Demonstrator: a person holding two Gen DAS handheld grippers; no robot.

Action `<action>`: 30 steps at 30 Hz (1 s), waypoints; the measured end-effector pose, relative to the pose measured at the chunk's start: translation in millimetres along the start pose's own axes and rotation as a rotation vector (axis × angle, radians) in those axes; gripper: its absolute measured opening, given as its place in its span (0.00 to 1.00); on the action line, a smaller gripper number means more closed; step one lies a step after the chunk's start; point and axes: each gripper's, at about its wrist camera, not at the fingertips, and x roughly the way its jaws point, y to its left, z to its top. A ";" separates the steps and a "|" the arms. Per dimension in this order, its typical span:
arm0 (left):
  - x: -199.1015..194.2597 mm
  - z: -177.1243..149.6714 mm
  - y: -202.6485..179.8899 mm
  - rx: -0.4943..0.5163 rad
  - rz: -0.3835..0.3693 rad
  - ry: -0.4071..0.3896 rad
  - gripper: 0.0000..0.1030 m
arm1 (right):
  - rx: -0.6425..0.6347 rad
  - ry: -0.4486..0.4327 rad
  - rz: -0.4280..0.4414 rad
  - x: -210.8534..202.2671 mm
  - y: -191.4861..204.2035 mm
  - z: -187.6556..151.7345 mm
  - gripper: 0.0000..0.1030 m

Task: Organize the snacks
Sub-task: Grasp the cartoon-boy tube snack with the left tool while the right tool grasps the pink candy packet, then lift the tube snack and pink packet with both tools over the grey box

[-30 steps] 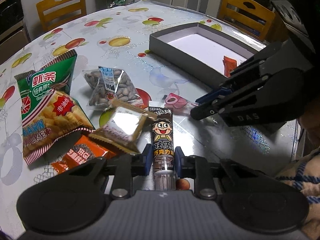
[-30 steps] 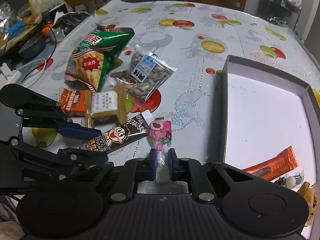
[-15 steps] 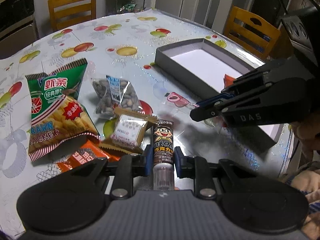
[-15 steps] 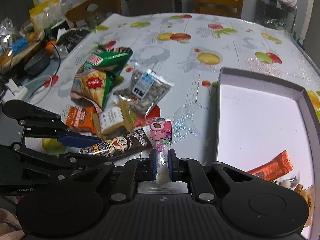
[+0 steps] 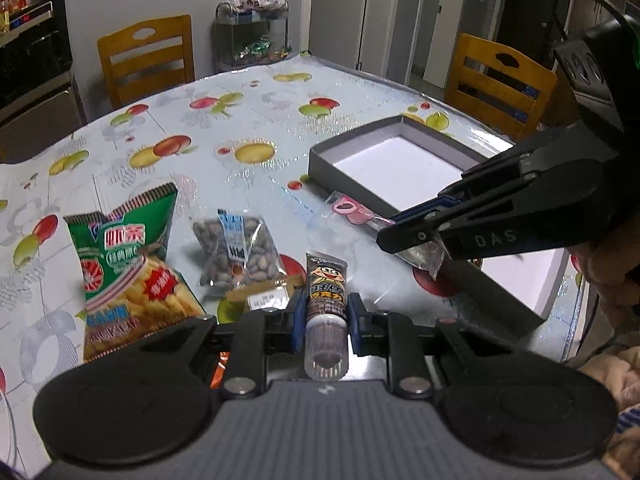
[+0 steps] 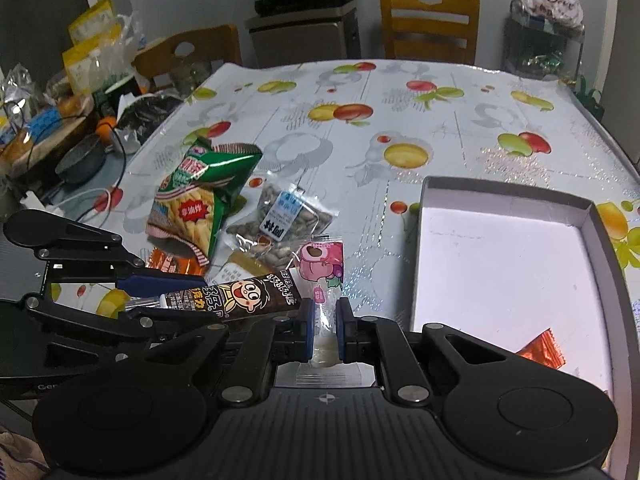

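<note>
My left gripper (image 5: pixel 322 316) is shut on a brown chocolate tube with a cartoon face (image 5: pixel 325 294), held up off the table; the same tube (image 6: pixel 244 298) shows in the right wrist view. My right gripper (image 6: pixel 323 322) is shut on a pink candy packet (image 6: pixel 322 266), also lifted; the left wrist view shows that packet (image 5: pixel 350 208) hanging from the right gripper (image 5: pixel 404 236). A grey box with a white floor (image 6: pixel 500 196) lies to the right, with an orange wrapper (image 6: pixel 542 354) in its near corner.
On the fruit-print tablecloth (image 5: pixel 240 120) lie a green prawn cracker bag (image 5: pixel 132 264), a clear bag of seeds (image 5: pixel 236 252), a small tan packet (image 5: pixel 264 298) and an orange packet (image 6: pixel 172 264). Wooden chairs (image 5: pixel 148 56) stand around. Clutter and cables (image 6: pixel 72 128) crowd the far left edge.
Both grippers have risen with their snacks, the tube and the pink packet now clear of the table. The views tilt up, showing more of the room.
</note>
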 end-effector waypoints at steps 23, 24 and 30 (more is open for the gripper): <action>-5.0 36.4 -17.3 0.023 0.019 -0.062 0.17 | 0.035 -0.101 -0.015 -35.3 -23.6 3.3 0.13; -5.0 38.4 -17.9 0.023 0.019 -0.064 0.17 | 0.037 -0.103 -0.018 -36.7 -24.8 2.6 0.13; -4.7 46.9 -25.9 0.041 0.008 -0.079 0.17 | 0.053 -0.111 -0.031 -42.8 -30.7 -1.4 0.13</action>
